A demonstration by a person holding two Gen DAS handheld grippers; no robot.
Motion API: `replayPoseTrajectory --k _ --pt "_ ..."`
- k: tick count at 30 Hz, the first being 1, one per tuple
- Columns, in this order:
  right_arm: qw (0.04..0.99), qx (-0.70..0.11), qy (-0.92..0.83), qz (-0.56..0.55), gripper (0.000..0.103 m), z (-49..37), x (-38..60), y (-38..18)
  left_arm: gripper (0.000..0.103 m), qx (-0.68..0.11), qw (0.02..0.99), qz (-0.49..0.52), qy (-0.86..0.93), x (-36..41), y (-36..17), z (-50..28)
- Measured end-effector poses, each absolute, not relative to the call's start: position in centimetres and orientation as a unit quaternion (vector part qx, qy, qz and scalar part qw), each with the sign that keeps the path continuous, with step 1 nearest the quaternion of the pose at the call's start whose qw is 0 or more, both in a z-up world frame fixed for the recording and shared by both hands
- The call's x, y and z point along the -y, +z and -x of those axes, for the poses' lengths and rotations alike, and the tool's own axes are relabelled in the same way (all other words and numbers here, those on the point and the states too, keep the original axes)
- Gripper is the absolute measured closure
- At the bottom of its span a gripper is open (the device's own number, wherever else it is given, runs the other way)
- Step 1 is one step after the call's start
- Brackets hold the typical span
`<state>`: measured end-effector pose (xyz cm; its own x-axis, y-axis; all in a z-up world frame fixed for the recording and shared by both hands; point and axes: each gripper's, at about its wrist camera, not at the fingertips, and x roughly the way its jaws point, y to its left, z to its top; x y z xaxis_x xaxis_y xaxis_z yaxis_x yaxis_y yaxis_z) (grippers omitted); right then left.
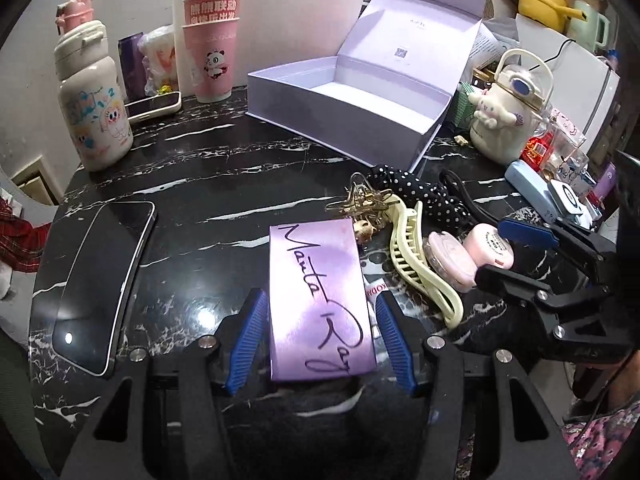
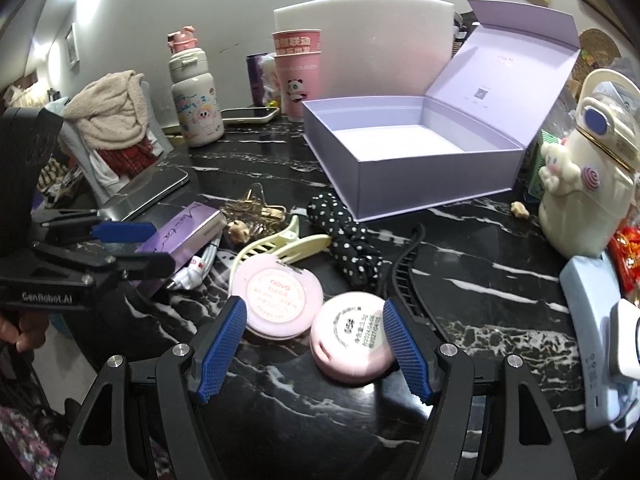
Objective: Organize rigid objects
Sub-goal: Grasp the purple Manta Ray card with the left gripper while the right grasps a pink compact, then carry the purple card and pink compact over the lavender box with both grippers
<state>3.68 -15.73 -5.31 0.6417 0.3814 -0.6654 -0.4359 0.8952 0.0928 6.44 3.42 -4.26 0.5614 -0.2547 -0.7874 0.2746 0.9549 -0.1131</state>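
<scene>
My left tongs [image 1: 320,340] sit clamped on 1 purple packet [image 1: 320,300]. My right tongs [image 2: 316,348] stand apart around 1 pink case [image 2: 352,344], not pinching it. Next come 1 more pink case [image 2: 278,300], 1 cream hair claw [image 2: 280,246], 1 dotted scrunchie [image 2: 352,240], then 1 open lilac box [image 2: 400,160], 2 stacked cups [image 2: 298,76].
</scene>
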Motion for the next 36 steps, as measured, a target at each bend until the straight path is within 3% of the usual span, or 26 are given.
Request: replayPoseTrajectory --k 16,18,19,36 --pt "0.900 -0.387 0.198 0.027 0.032 -4.9 16.9 -6.2 0.050 -0.442 0.886 -0.011 -0.141 -3.4 -5.2 -8.2" --pt "0.898 -0.391 0.200 0.029 0.042 -5.0 16.8 -6.2 0.051 -0.441 0.886 -0.005 -0.144 -3.4 -5.1 -8.2" --pt "0.899 -0.389 0.197 0.028 0.052 -5.1 16.9 -6.2 0.051 -0.439 0.887 -0.005 -0.144 -3.5 -5.0 -8.1" --pt "0.902 -0.379 0.205 0.018 0.053 -4.6 17.4 -5.1 0.051 -0.414 0.898 -0.006 -0.151 -2.8 -2.3 -7.5"
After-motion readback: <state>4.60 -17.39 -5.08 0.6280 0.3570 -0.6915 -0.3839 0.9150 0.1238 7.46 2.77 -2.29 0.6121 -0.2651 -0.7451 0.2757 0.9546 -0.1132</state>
